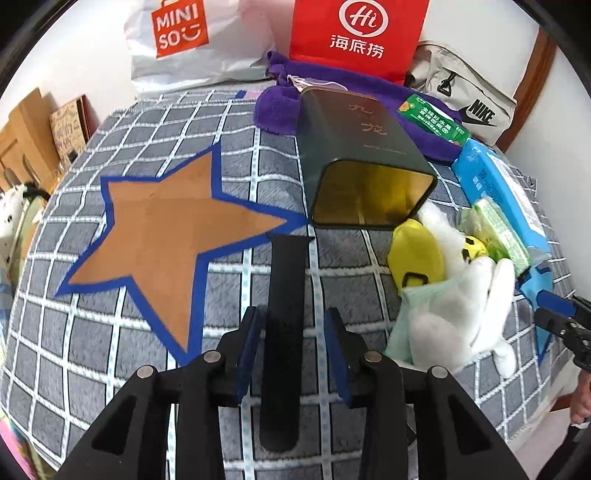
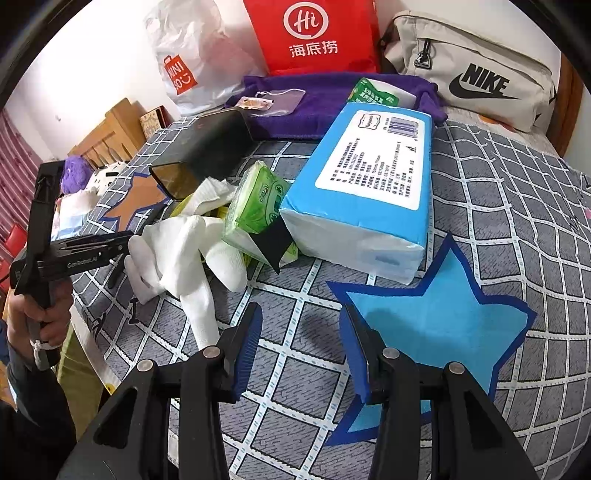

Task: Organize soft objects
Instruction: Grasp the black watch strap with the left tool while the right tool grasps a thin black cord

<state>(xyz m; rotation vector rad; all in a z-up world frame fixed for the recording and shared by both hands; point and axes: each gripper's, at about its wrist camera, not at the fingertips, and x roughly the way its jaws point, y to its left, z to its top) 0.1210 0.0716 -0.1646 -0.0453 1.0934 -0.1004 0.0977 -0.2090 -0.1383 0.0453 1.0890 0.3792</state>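
A black strap (image 1: 286, 266) lies flat on the checked blanket (image 1: 184, 354), its far tip at the right point of the brown star patch (image 1: 166, 229). My left gripper (image 1: 291, 314) is open astride the strap, with a gap between each blue pad and the strap. From the right wrist view, a hand (image 2: 40, 317) holds this gripper at the left edge. My right gripper (image 2: 301, 310) is open and empty over the blanket, just left of the blue star patch (image 2: 436, 325). White gloves (image 2: 184, 251), a green tissue pack (image 2: 258, 206) and a blue tissue pack (image 2: 369, 192) lie heaped between the stars.
A dark tin (image 1: 369, 166) lies on its side, its open mouth toward me, beside a yellow item (image 1: 413, 258). A purple towel (image 1: 280, 107), a red bag (image 1: 354, 33), a white Miniso bag (image 1: 184, 40) and a beige Nike bag (image 2: 476, 77) line the far edge.
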